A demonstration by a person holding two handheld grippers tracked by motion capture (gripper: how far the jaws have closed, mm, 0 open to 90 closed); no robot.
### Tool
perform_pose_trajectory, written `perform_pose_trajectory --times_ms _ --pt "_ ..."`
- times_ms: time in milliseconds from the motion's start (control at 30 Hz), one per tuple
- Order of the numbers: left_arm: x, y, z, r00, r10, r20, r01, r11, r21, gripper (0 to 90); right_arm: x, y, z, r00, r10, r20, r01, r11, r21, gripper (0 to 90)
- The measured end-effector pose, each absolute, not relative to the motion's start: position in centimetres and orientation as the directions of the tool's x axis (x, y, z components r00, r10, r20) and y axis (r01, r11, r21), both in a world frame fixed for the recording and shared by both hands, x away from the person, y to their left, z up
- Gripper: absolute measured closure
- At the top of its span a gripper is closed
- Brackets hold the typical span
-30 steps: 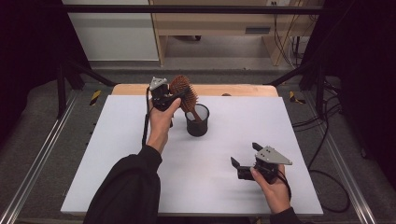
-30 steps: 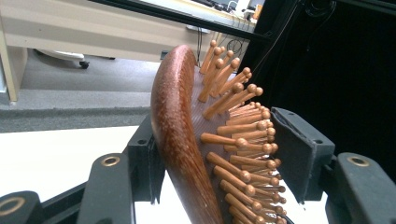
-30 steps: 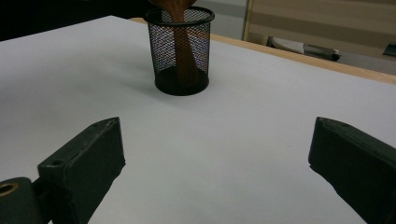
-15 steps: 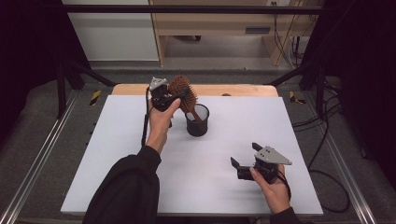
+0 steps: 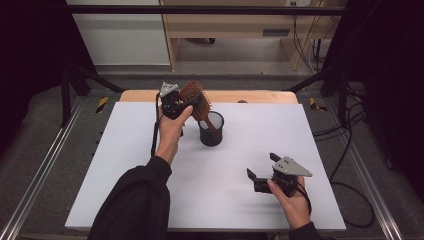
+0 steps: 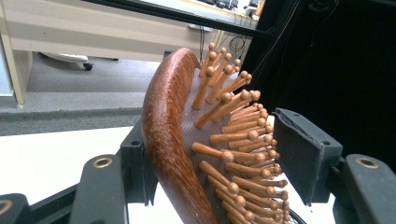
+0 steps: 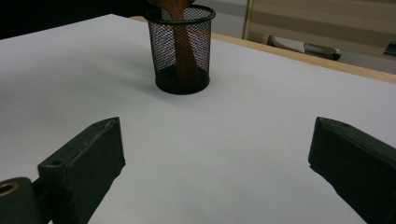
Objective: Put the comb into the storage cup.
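A brown wooden hairbrush [image 5: 192,95] stands handle-down in a black mesh cup [image 5: 211,131] at the far middle of the white table [image 5: 125,165]. My left gripper [image 5: 189,106] is shut on the brush head. In the left gripper view, one pad lies against the hairbrush's [image 6: 173,116] smooth back and the bristle tips reach the other pad of my left gripper [image 6: 210,154]. Near the front right, my right gripper [image 5: 261,167] is held just above the table, open and with nothing in it. In the right gripper view, the mesh cup [image 7: 180,51] with the handle inside stands well beyond my right gripper [image 7: 215,144].
A wooden strip [image 5: 260,96] runs along the table's far edge. Metal rails [image 5: 45,165] flank the table, cables [image 5: 345,150] trail on the floor at the right, and a wooden cabinet [image 5: 235,30] stands behind.
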State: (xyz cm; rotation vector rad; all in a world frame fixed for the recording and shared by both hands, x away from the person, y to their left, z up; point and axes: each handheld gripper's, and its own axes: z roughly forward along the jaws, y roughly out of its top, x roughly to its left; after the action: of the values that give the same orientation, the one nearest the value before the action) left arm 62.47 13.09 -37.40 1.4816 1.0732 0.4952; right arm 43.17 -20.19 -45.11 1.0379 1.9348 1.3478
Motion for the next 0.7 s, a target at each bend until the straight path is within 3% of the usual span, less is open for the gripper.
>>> perform_pose_trajectory --times_ms 700 --pt "62.30 13.34 -37.49 0.481 0.838 -0.257 0.329 0.098 0.939 34.1 43.19 -20.10 -45.15 -0.549 0.836 -0.014 0.280 0.199 0.939 3.8"
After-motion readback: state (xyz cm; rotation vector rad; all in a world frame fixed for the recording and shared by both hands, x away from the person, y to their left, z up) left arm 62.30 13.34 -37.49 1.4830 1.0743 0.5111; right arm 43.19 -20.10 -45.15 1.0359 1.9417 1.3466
